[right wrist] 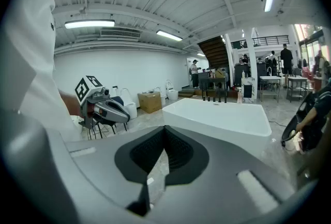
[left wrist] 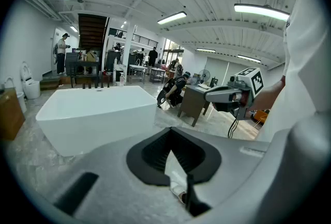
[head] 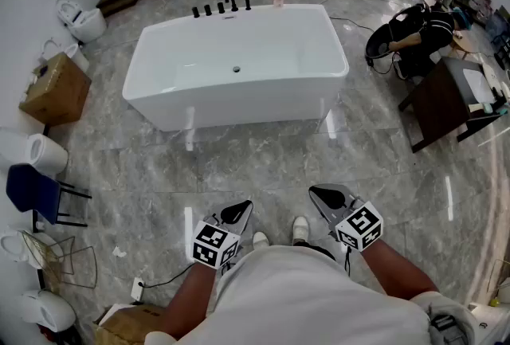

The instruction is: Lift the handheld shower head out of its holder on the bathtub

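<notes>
The left claw (head: 241, 210) and right claw (head: 320, 194) are pressed together, empty. The bathtub (head: 171, 108) is seen well ahead.

Grey marble floor (head: 263, 168) carries the bathtub (head: 236, 68) in the middle, cardboard box (head: 54, 88) and blue chair (head: 36, 190) at left

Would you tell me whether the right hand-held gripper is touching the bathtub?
Apart: the head view shows bare floor between the right hand-held gripper and the bathtub.

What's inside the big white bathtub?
Only a small round drain shows on the bathtub floor. The near inside wall is hidden behind its rim.
</notes>
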The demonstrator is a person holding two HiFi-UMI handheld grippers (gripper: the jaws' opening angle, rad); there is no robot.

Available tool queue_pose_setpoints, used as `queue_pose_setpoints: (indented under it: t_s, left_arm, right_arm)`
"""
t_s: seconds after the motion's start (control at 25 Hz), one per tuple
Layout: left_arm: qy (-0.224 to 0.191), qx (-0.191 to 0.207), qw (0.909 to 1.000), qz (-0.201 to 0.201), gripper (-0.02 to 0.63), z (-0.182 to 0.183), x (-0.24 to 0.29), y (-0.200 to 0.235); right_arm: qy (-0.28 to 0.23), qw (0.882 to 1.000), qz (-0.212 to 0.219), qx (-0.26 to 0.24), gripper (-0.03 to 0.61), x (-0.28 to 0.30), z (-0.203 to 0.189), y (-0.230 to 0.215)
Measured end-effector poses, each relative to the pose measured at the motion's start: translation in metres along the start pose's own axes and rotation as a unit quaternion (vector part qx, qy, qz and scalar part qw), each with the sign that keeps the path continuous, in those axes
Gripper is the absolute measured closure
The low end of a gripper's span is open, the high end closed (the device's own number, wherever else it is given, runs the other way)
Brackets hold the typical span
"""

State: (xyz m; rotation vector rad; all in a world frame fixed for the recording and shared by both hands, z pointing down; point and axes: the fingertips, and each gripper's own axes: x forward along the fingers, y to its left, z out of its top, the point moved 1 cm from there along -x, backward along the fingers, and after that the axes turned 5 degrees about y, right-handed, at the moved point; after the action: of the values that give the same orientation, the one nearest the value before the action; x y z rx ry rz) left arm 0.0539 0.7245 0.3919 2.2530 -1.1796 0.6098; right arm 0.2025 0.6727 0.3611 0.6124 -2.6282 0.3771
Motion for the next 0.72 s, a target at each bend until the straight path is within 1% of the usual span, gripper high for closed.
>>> queue_pose_setpoints:
  t_s: [0.2,0.4,0.52,0.56,0.64,0.68,0.72]
  left_arm:
    - [-0.006,0.016,0.9999,-0.003,0.606,-0.007,-0.024,0.018]
    - [-0.007,0.02,0.9998,-0.007,0.606,-0.02,-0.043,0.033]
    - [-0.02,0.026,0.9995,0.0,0.606,-0.024,-0.052,0.042]
    - [-0.027,0.029,0.9992,0.005,0.59,-0.023,-0.053,0.046]
    - [-0.039,0.028,0.9987,0.014,0.391,-0.017,-0.054,0.057]
    - [-0.046,0.022,0.9985,0.02,0.317,-0.012,-0.054,0.065]
    - [-0.054,0.017,0.9981,0.027,0.264,-0.007,-0.054,0.074]
  right_arm:
    - [-0.011,1.0,-0.012,-0.007,0.568,0.016,0.012,0.022]
    - [-0.01,1.0,-0.02,-0.009,0.568,0.028,0.015,0.045]
    - [-0.016,1.0,-0.015,0.005,0.566,0.032,0.014,0.057]
    - [-0.018,1.0,-0.011,0.011,0.566,0.034,0.014,0.06]
    - [-0.014,1.0,-0.005,0.01,0.566,0.037,0.014,0.067]
    - [-0.008,1.0,-0.001,0.005,0.566,0.039,0.012,0.07]
    - [-0.002,1.0,0.003,-0.001,0.566,0.041,0.011,0.074]
